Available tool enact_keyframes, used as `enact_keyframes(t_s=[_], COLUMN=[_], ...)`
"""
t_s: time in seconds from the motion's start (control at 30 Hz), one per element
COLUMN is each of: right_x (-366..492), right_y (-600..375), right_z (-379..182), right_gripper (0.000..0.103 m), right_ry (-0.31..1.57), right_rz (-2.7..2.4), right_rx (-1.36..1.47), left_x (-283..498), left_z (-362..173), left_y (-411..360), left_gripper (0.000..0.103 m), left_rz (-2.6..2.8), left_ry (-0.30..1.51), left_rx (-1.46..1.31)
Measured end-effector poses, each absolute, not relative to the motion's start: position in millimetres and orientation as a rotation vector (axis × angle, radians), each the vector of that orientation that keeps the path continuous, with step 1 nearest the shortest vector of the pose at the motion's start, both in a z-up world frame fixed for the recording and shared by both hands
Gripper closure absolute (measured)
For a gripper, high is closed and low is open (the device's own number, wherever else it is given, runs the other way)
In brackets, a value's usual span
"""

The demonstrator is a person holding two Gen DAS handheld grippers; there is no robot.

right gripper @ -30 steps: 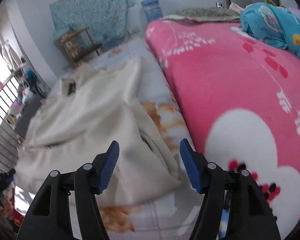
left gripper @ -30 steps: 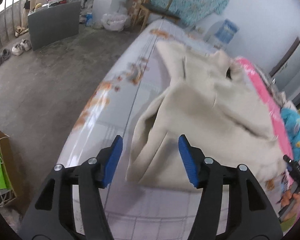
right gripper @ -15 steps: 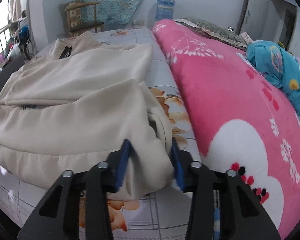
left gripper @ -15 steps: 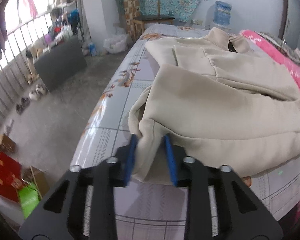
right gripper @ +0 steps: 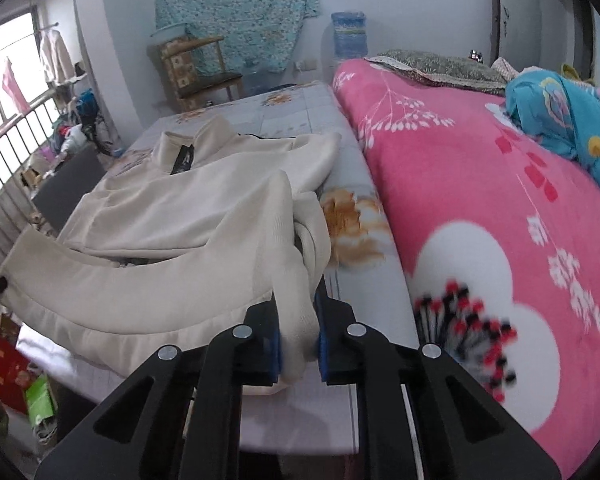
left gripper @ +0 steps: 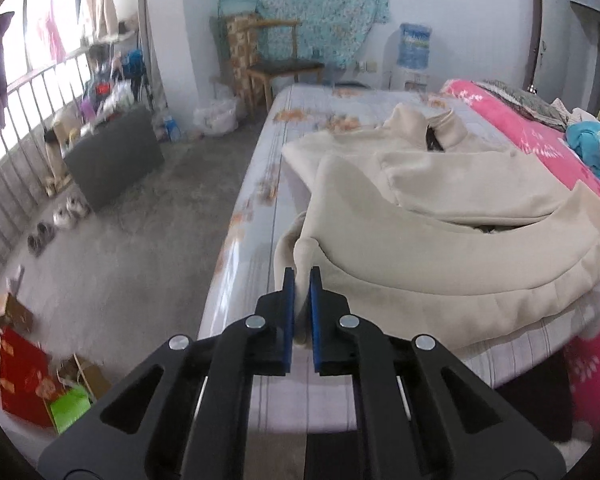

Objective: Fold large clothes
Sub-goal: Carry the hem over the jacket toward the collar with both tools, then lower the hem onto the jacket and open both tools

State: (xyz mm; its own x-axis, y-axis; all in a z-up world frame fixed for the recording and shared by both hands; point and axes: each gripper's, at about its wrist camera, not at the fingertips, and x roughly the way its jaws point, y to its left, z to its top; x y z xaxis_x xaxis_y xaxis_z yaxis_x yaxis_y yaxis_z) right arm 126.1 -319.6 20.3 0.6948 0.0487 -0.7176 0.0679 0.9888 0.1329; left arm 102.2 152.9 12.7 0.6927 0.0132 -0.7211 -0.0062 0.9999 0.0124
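The left gripper (left gripper: 301, 280) has its two blue pads almost together, and a thin fold of the cream jacket (left gripper: 440, 248) is pressed between them. This fold is the near left corner of the hem. From the pads the hem band runs away to the right and a little upward, raised from the sheet under it.

The right gripper (right gripper: 297, 312) grips the opposite corner of the same hem. Its jaws are closing, and a thicker bunch of the cream jacket (right gripper: 172, 216) fills the space between the blue pads and touches both of them. From this gripper the hem stretches away to the left.

Ahead of both grippers the rest of the jacket lies on the bed (left gripper: 260, 184), which has a pale sheet with orange flowers. The collar (right gripper: 180, 152) is at the far end, with a dark label inside it. One sleeve is folded across the body.

Just to the right of the right gripper lies a pink blanket (right gripper: 480, 184) with white flowers. A blue bundle (right gripper: 560, 116) rests on its far right part. Left of the left gripper there is a grey floor (left gripper: 132, 232) with shoes (left gripper: 56, 220) near a railing.
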Motion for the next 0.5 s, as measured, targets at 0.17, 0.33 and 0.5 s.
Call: enact_keyframes(t_s=[0.17,0.33,0.5], right_x=[116.6,93.6,111.1], right_y=[-345.7,-343.4,-279.8], right_z=[-14.2,11.5,13.7], right_gripper=[0.066,0.051,0.044], right_ry=[0.925,0.815,0.782], right_rz=[-0.112,-0.112,0.085], right_rx=[0.179,0.196,0.081], left_x=[97.7,85.4,102.4], left_z=[-25.5,6.5,9.2], left_y=[179.8,187.6,129.9], left_gripper=[0.088,0.081,0.066], left_rz=[0.073,0.033,-0.217], left_ry=[0.935,0.781,0.756], left_rx=[-0.038,-0.128,-0.127])
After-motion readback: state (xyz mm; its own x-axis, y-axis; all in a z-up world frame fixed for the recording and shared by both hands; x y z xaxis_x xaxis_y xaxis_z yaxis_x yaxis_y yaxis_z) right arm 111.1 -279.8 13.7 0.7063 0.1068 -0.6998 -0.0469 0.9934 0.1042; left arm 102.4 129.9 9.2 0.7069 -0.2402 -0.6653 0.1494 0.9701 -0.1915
